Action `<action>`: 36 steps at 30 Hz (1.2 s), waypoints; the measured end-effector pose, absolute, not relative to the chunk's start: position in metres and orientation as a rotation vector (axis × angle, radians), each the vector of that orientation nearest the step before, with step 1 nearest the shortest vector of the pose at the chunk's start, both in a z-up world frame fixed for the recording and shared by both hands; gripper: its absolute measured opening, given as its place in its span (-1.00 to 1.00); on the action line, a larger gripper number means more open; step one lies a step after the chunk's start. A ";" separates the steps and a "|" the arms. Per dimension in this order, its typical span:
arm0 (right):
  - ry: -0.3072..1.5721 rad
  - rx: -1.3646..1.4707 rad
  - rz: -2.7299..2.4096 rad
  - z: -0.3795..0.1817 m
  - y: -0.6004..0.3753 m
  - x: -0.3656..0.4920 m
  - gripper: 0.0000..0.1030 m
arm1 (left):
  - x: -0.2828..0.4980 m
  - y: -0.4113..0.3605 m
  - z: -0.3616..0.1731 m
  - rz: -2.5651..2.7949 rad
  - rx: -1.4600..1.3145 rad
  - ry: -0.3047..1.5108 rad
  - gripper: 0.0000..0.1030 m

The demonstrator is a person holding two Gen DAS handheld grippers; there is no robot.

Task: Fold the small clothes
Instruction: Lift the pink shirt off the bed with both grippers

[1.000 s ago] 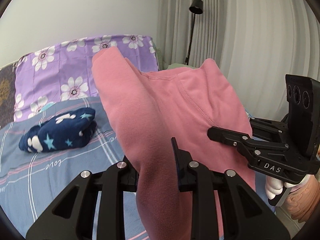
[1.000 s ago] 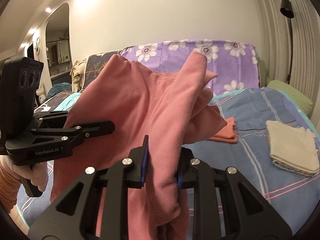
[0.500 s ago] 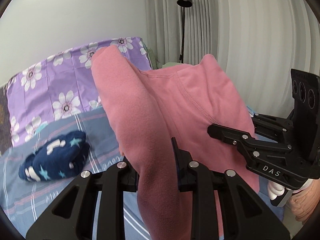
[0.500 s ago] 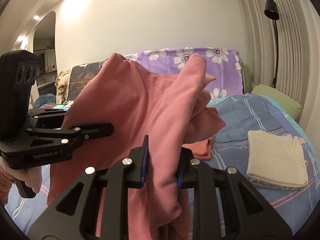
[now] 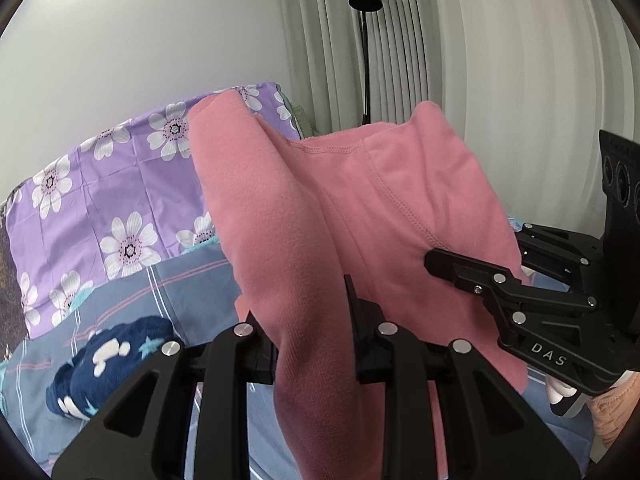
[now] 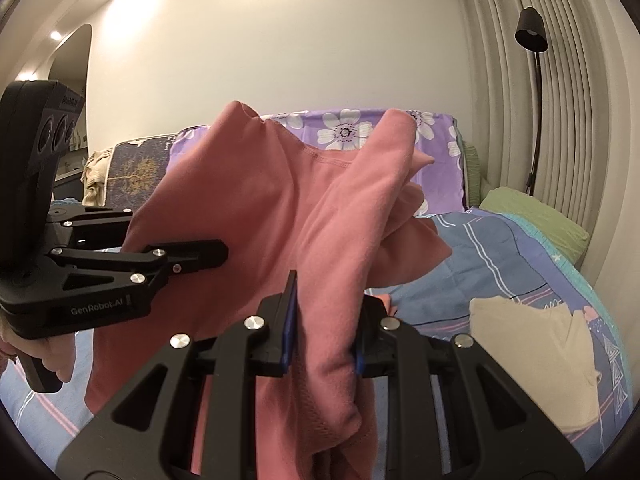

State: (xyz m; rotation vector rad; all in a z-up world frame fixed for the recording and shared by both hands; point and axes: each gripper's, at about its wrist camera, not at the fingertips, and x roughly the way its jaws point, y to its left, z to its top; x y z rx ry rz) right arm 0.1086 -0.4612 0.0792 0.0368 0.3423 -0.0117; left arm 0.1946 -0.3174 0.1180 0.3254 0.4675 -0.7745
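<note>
A pink garment (image 5: pixel 360 208) hangs in the air over the bed, stretched between both grippers. My left gripper (image 5: pixel 312 320) is shut on one bunched edge of it. My right gripper (image 6: pixel 324 312) is shut on the other edge of the pink garment (image 6: pixel 272 216), whose cloth spills down between the fingers. Each gripper shows in the other's view: the right gripper (image 5: pixel 436 260) at the right edge, the left gripper (image 6: pixel 218 254) at the left with a hand under it.
On the blue striped bed sheet (image 6: pixel 480 256) lie a folded beige garment (image 6: pixel 532 356), a navy star-print bundle (image 5: pixel 108 364) and a small orange cloth (image 6: pixel 386 302). A purple flowered cover (image 5: pixel 100 200), a green pillow (image 6: pixel 536 220), a black floor lamp (image 6: pixel 532 36) and curtains stand behind.
Both grippers have carried the pink garment sideways and slightly up together. The navy bundle has slid lower left in the left wrist view; the beige garment has drawn nearer in the right wrist view.
</note>
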 end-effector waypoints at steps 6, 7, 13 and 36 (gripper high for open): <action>0.350 0.032 -0.039 0.078 -0.473 0.139 -0.57 | 0.223 -0.336 0.115 -0.754 0.364 0.477 -0.50; 0.352 0.031 -0.042 0.078 -0.474 0.142 -0.57 | 0.229 -0.338 0.115 -0.751 0.363 0.483 -0.50; 0.372 0.034 -0.070 0.068 -0.487 0.172 -0.57 | 0.255 -0.356 0.105 -0.731 0.383 0.505 -0.50; 0.465 0.140 -0.062 0.009 -0.523 0.304 -0.57 | 0.372 -0.405 0.041 -0.579 0.457 0.608 -0.48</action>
